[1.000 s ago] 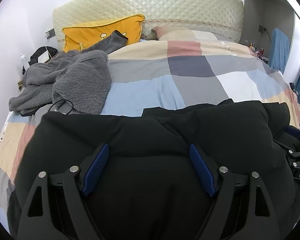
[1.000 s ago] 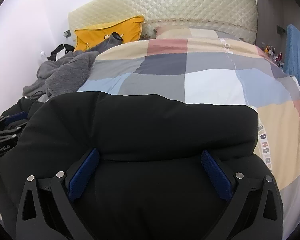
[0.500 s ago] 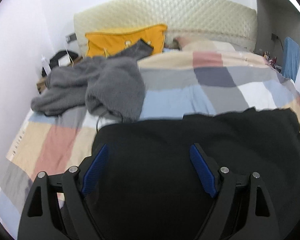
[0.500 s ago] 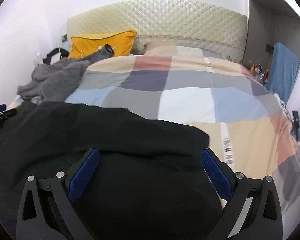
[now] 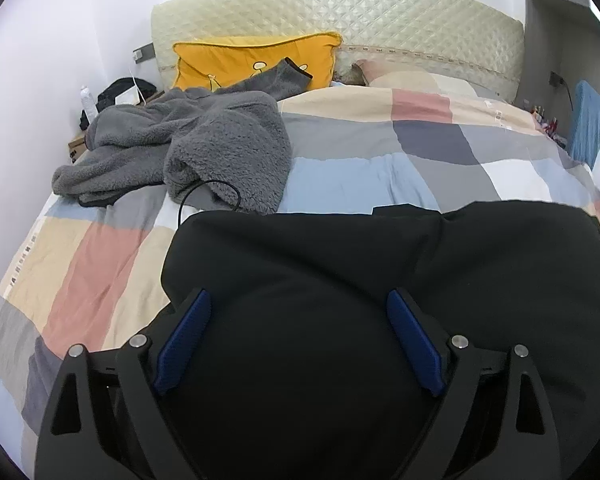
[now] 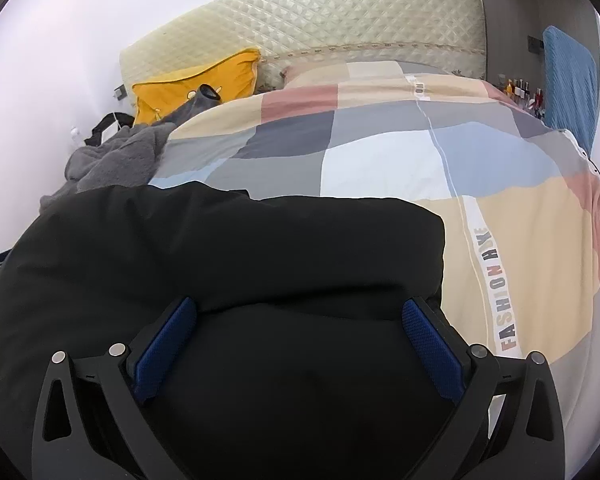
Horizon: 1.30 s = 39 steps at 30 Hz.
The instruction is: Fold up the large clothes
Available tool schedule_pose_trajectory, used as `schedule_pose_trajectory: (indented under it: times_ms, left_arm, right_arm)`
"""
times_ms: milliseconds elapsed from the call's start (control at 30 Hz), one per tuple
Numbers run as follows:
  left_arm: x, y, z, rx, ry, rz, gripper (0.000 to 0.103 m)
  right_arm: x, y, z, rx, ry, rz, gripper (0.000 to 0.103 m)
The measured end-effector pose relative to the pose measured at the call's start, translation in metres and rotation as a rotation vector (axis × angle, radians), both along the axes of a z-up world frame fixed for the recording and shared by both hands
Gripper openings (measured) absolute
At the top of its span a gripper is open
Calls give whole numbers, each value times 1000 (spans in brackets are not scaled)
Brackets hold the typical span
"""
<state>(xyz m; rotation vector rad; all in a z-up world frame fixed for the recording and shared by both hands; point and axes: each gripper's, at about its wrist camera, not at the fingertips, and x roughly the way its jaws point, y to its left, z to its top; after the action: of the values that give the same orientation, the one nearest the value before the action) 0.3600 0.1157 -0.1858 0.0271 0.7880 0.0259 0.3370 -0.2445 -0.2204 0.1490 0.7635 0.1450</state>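
I count one black padded jacket (image 5: 340, 280) under me, and one grey fleece garment (image 5: 204, 148) heaped at the far left of the bed. One yellow cushion (image 5: 240, 60) leans on one quilted headboard (image 5: 340, 12); one patchwork duvet (image 5: 360, 152) covers the bed. My two grippers, the left gripper (image 5: 298, 320) and the right gripper (image 6: 300, 328), each have two blue pads (image 5: 184, 340), four pads altogether. One blue towel (image 6: 568, 80) hangs at the right.

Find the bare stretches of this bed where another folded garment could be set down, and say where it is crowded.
Free: the checked duvet between the black jacket and the headboard pillows, and right of the jacket by the lettered stripe. Crowded: the left side, under the grey fleece and yellow cushion.
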Motion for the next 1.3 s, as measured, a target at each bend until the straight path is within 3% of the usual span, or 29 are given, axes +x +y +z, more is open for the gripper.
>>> schedule_pose_trajectory:
  times_ms: [233, 367, 467, 600, 700, 933, 1133, 1300]
  left_arm:
    - [-4, 1, 13, 55, -33, 56, 91]
    - [-4, 4, 21, 29, -28, 67, 91]
    - [-10, 7, 39, -5, -44, 113, 91]
    - [-32, 4, 78, -79, -106, 120, 101]
    - [-51, -7, 104, -81, -150, 107, 102]
    - [-107, -50, 169, -29, -239, -21, 103]
    - [-161, -73, 227, -106, -310, -143, 103]
    - [-205, -81, 264, -126, -366, -175, 103]
  right_arm:
    - [-1, 0, 1, 14, 31, -49, 103]
    - [-4, -6, 8, 36, 45, -95, 102]
    - [-16, -9, 29, 34, -11, -162, 102]
    - [-35, -7, 82, 39, -124, -171, 103]
    - [-56, -4, 125, 29, -198, -161, 103]
    - [-120, 10, 221, 8, -377, -94, 103]
    - [-184, 20, 281, 40, -483, -59, 103]
    - [-243, 27, 322, 88, -606, -44, 103]
